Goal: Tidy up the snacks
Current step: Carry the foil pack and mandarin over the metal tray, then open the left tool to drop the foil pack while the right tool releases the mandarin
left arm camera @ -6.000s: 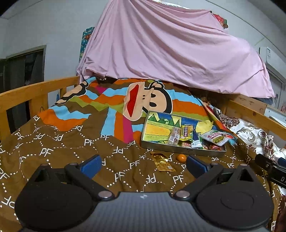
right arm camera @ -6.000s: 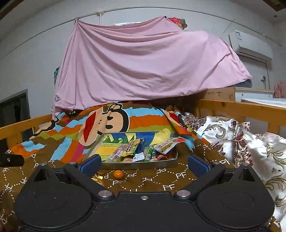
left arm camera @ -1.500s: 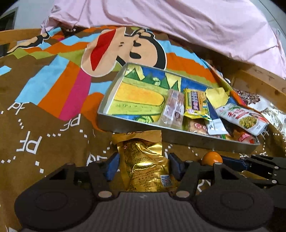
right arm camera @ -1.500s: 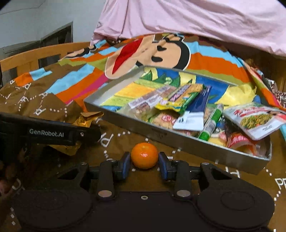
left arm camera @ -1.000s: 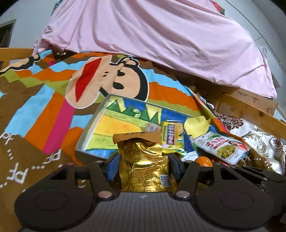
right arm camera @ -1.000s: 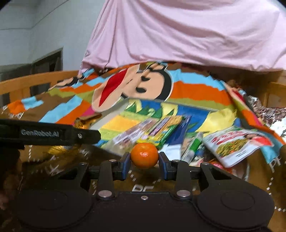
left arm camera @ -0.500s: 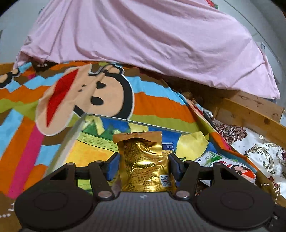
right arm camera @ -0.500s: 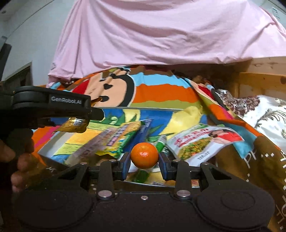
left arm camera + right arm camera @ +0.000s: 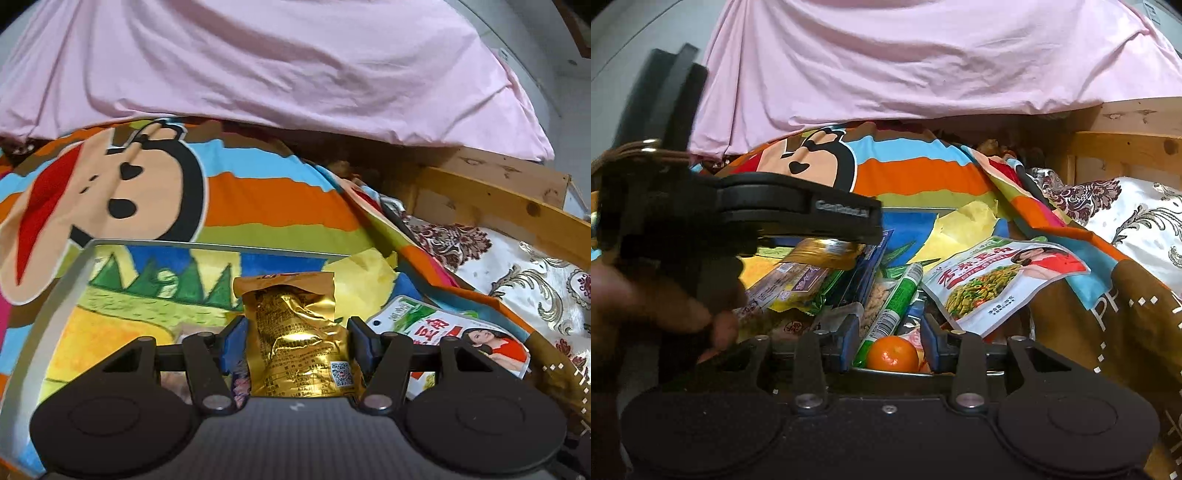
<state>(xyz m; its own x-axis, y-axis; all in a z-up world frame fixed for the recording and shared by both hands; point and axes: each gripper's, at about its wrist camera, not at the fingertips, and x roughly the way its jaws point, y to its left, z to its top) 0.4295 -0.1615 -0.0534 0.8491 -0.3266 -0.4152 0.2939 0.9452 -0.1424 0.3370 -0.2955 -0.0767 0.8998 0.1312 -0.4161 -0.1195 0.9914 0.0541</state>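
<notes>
Left gripper pinching the gold packet, tray straight below; right gripper looks spread, orange sitting loose between.

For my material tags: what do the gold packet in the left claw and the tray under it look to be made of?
Gold packet: looks like metallised foil film, glossy, with sharp creases, bright glints and a flat crimped top seal. Tray: probably thin sheet metal, going by its dull grey upright rim; its floor carries a colourful printed or painted landscape, and I cannot tell which.
</notes>
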